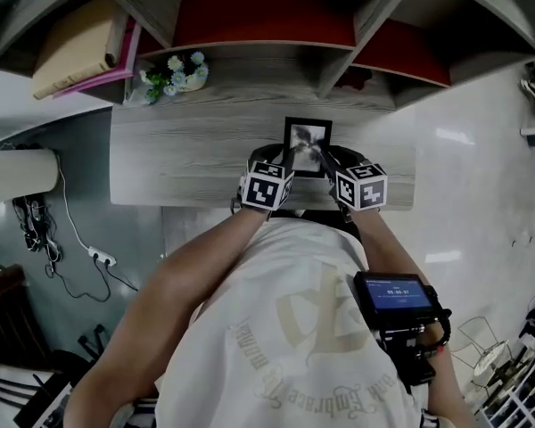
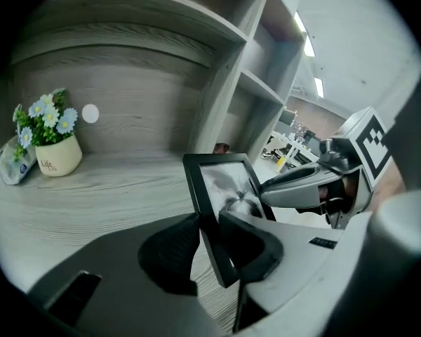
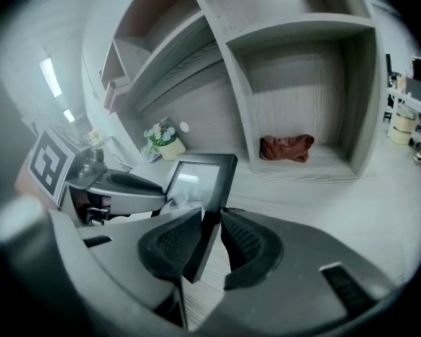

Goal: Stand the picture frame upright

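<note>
Now the left claw [image 2: 212, 243] is clamped on the left side rail of the picture frame [image 2: 221, 177], with a pad pressing on the front and one on the back. The right claw [image 3: 209, 244] grips the opposite rail the same way. Between them the frame tilts over the bench [image 1: 187, 154], glass facing up, top edge at 12 o'clock. A small flower pot [image 2: 56, 159] stands at 10 o'clock of the frame. A red cloth [image 3: 286, 148] lies in a shelf compartment at 1 o'clock.

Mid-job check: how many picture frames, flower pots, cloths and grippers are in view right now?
picture frame: 1
flower pot: 1
cloth: 1
grippers: 2, the left gripper and the right gripper
total: 5
</note>
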Demonstrator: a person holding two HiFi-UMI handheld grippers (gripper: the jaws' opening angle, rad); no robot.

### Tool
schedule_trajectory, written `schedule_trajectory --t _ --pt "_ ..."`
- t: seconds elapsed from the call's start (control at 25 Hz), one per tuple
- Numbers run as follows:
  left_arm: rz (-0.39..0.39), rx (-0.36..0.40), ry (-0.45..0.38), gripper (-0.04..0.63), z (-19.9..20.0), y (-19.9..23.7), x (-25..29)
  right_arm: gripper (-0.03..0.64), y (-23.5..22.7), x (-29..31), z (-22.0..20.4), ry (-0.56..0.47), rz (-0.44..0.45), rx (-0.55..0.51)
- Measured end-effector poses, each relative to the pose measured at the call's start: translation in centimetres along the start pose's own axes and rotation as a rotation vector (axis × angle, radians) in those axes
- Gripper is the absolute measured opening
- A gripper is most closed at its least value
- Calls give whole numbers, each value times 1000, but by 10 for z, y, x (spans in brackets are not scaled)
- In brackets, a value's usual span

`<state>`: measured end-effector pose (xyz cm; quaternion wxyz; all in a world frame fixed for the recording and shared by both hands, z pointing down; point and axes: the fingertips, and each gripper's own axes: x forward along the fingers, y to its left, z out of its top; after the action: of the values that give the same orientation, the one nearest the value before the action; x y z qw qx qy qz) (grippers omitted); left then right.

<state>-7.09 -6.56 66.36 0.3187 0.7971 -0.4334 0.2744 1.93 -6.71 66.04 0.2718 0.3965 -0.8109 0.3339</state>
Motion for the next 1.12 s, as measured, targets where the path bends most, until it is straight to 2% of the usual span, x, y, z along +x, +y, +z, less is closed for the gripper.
schedule_trajectory --t 0.44,1.12 --pt "-7 105 -22 100 26 -26 9 91 -26 -22 9 -75 -17 20" --pt "83 105 -60 92 66 -31 40 91 -67 -16 35 -75 109 -48"
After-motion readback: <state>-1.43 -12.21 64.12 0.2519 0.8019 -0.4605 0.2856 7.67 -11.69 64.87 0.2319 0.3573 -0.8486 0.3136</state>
